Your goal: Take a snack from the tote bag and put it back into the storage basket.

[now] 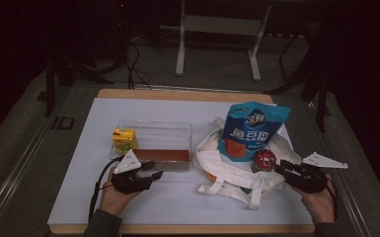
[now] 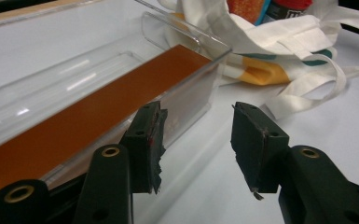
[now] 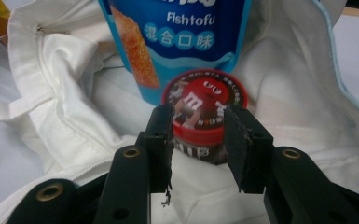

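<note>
- My right gripper [image 3: 198,142] is bracketing the red-lidded M&M's tub [image 3: 204,116], jaws parted, pads seemingly off it.
- Tub is lying tilted on the white tote bag [image 3: 74,121], lid facing me, below the blue "Fishtofu" pouch [image 3: 182,37].
- My left gripper [image 2: 198,144] is hanging open beside the clear tray [image 2: 186,88].

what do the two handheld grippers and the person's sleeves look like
Both the left gripper and right gripper are black, each topped by a pale grey triangular plate. Their jaws are blocky with brass-ringed screw holes and frayed pads. A black cable trails from the left one. The sleeves are dark.
</note>
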